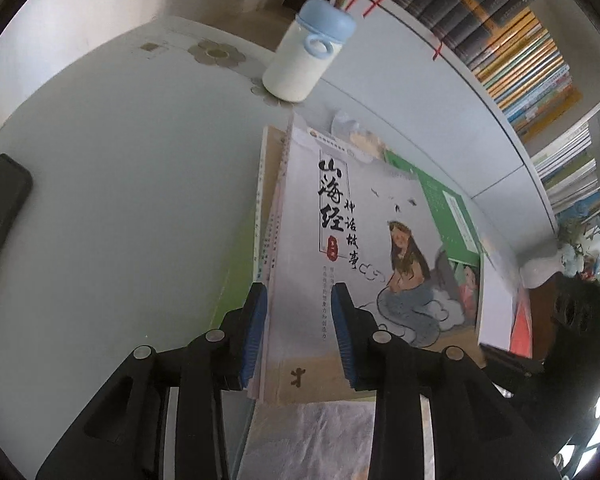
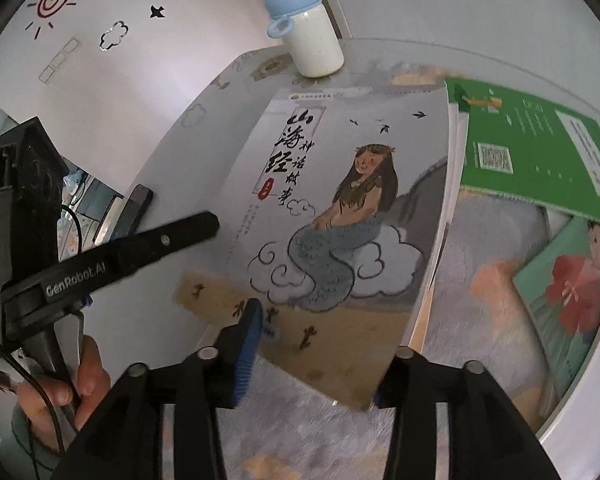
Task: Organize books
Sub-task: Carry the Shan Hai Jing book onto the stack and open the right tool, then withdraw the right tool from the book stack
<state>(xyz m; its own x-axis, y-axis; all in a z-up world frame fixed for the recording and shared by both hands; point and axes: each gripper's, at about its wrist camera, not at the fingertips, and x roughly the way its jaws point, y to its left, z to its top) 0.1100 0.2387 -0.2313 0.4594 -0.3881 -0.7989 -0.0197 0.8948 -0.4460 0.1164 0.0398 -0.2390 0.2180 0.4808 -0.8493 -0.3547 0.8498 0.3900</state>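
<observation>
A grey picture book with a mermaid on its cover (image 1: 364, 240) (image 2: 340, 208) tops a small stack of books on the pale table (image 1: 120, 168). My left gripper (image 1: 300, 334) is open. Its left pad sits beside the stack's spine edge and its right pad over the cover. One of its fingers (image 2: 196, 226) reaches the book's left edge in the right wrist view. My right gripper (image 2: 306, 308) is open at the book's near corner. Its left pad lies over the cover, and the corner hides its right finger. A green book (image 1: 448, 216) (image 2: 540, 152) lies under the stack's far side.
A white bottle with a blue lid (image 1: 300, 56) (image 2: 304, 28) stands behind the stack. Shelves packed with books (image 1: 500, 32) run along the back right. A black flat object (image 1: 4, 196) (image 2: 132, 208) lies at the table's left. Another picture book (image 2: 568, 292) lies at the right.
</observation>
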